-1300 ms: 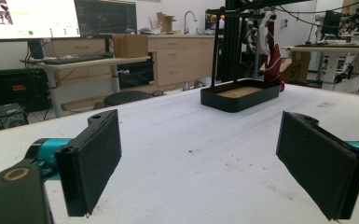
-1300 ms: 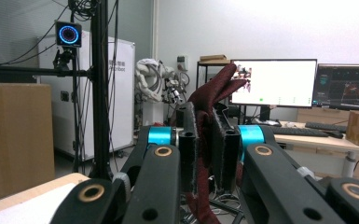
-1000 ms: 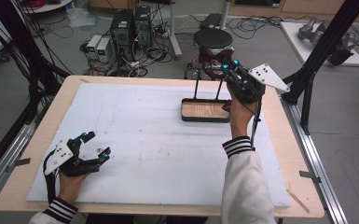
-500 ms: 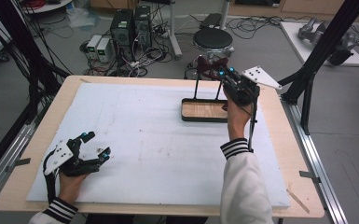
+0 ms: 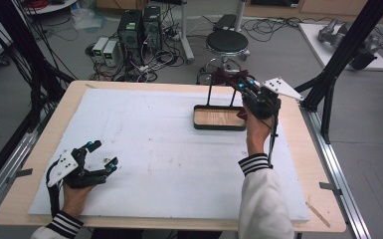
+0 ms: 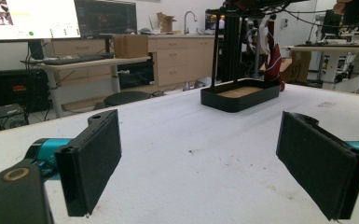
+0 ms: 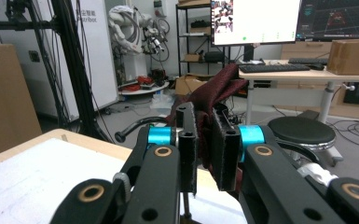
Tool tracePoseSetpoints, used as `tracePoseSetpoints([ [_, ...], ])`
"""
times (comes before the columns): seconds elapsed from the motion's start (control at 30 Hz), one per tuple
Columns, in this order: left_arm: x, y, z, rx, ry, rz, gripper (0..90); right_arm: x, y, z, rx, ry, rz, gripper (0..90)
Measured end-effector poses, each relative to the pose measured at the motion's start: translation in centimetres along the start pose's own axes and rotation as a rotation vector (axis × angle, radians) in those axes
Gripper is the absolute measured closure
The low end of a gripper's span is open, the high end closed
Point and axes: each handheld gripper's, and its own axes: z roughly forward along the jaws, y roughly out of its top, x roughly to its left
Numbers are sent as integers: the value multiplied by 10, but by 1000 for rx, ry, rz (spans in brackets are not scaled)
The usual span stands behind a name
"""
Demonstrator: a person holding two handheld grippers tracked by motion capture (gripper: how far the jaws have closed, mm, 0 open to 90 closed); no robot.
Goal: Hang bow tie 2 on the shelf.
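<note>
Right gripper view: right hand-held gripper (image 7: 204, 140) clamped on maroon cloth (image 7: 219, 91), raised above the far edge of the black tray (image 5: 219, 118) on the desk (image 5: 298, 149). Left hand-held gripper (image 5: 99, 155): jaws wide, empty, resting near the desk's front-left corner.

A robotics lab: desktop computer towers (image 5: 138, 27) and tangled cables on the grey floor, black aluminium frame posts (image 5: 345, 47) beside the wooden counter (image 5: 298, 124), large lit monitors (image 7: 256, 21) on desks, a white robot arm (image 7: 130, 21) behind
</note>
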Motion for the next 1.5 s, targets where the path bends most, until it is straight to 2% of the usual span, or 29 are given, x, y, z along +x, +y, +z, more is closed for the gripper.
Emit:
tracePoseSetpoints([
  [0.2, 0, 0, 0, 0, 1, -1, 144, -4, -3, -7, 25, -11, -1, 829],
  [0.27, 0, 0, 0, 0, 1, -1, 144, -3, -4, -8, 35, -7, -19, 829],
  [0.47, 0, 0, 0, 1, 1, 2, 144, 0, -11, -7, 77, 4, -35, 829],
  [0.6, 0, 0, 0, 1, -1, 5, 144, 1, -11, -7, 70, 5, -39, 829],
  [0.7, 0, 0, 0, 0, 1, 1, 144, 2, -12, -5, 97, 16, -47, 829],
  [0.73, 0, 0, 0, 0, 1, 2, 144, 4, -14, -3, 124, 22, -75, 829],
  [0.77, 0, 0, 0, 0, 1, 2, 144, 4, -14, -3, 124, 22, -75, 829],
  [0.8, 0, 0, 0, -1, 1, 1, 144, 7, -14, -2, 137, 27, -96, 829],
  [0.9, 0, 0, 0, -1, 1, 1, 144, 8, -15, 1, 152, 30, -106, 829],
  [0.93, 0, 0, 0, -1, 1, 2, 144, 9, -17, 4, 172, 27, -117, 828],
  [1.1, 0, 0, 0, -1, 1, 1, 144, 7, -20, 8, 169, 21, -103, 828],
  [1.37, 0, 0, 0, -2, 0, 1, 144, 7, -27, 19, 202, 27, -74, 827],
  [1.5, 0, 0, 0, -3, 0, 2, 144, 5, -33, 25, 255, 34, -48, 827],
])
